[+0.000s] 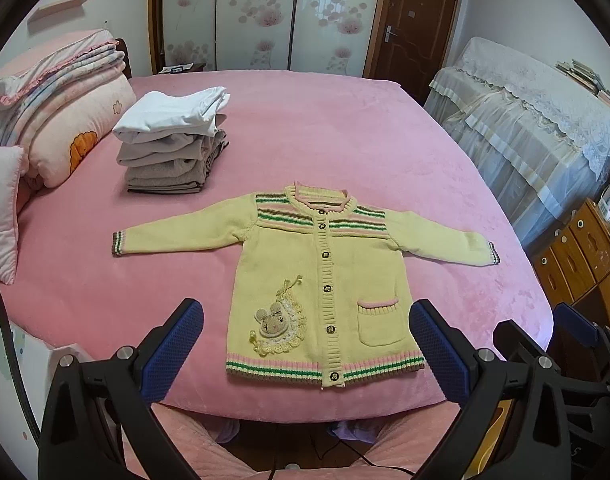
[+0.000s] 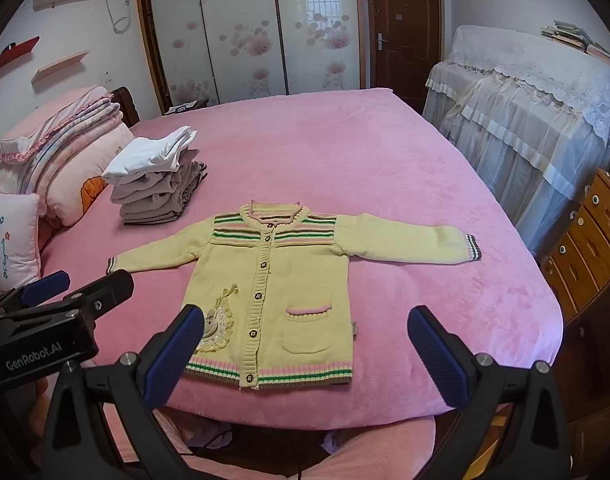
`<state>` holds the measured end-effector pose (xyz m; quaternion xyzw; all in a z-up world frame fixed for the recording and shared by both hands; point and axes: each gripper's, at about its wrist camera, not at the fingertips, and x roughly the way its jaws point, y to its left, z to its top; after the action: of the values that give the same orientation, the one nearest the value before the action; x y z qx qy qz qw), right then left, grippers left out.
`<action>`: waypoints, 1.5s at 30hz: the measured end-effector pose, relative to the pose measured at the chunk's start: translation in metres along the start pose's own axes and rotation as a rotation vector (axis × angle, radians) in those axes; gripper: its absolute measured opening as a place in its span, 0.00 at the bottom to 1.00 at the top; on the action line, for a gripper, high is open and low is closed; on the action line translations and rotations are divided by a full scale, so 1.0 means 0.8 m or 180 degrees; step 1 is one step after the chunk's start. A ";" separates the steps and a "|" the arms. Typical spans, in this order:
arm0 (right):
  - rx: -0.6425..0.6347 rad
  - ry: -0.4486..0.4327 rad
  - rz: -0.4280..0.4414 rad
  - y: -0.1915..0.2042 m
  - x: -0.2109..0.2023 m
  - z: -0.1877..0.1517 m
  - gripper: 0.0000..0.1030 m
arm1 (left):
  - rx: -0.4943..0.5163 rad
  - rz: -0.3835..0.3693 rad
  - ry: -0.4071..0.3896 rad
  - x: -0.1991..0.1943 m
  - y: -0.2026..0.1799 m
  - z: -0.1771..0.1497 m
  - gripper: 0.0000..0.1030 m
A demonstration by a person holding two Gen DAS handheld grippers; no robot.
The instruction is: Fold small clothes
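**Both tools hang open over the cardigan**

Blue-padded fingers [image 1: 173, 348] of the left tool [image 1: 305, 344] stand wide apart at the near edge of the bed [image 1: 345, 128], nothing between them, none of them touching cloth. Alongside it the right tool [image 2: 301, 348] is spread just as wide and is equally empty, tilted down toward the same spot. Just beyond both lies the yellow knitted cardigan [image 1: 305, 264], flat on the pink bed cover, front up and buttoned, both sleeves stretched out to the sides, hem nearest the tools. A mouse patch [image 1: 271, 320] sits low on one side of its front, a small pocket [image 1: 379, 320] on the other. Further back and to the left, well apart from the cardigan, a stack of folded clothes [image 1: 171, 140] rests beside rolled quilts [image 1: 61, 96] and a pillow [image 1: 1, 208].
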<state>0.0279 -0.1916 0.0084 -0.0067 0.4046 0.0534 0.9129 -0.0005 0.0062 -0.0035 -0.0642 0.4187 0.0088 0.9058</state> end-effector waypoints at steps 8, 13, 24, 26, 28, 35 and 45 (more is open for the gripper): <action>-0.0003 0.0001 0.0001 0.001 -0.001 0.000 0.99 | 0.0006 0.0001 -0.0002 0.000 0.003 -0.001 0.99; -0.0009 -0.0008 -0.0014 0.002 0.000 0.000 0.99 | 0.0010 0.0010 -0.0003 0.000 0.005 -0.002 0.99; -0.0013 -0.0027 -0.0026 0.005 0.001 0.001 0.99 | -0.0009 0.0020 0.0035 -0.002 0.003 0.003 0.99; -0.0014 -0.0032 -0.0031 0.005 0.000 0.003 0.99 | -0.0004 0.0028 0.0024 -0.004 0.003 0.005 0.99; -0.0014 -0.0034 -0.0027 0.004 -0.003 0.006 0.99 | 0.0005 0.0030 0.0011 -0.006 0.002 0.006 0.99; -0.0009 -0.0039 -0.0036 0.002 -0.002 0.009 0.99 | 0.0010 -0.0040 -0.0081 -0.017 0.000 0.011 0.99; -0.0011 -0.0069 -0.0047 0.000 -0.005 0.014 0.99 | 0.0004 0.0053 -0.0198 -0.025 0.002 0.019 0.99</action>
<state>0.0334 -0.1910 0.0189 -0.0106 0.3945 0.0474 0.9176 -0.0018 0.0104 0.0212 -0.0599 0.3908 0.0180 0.9183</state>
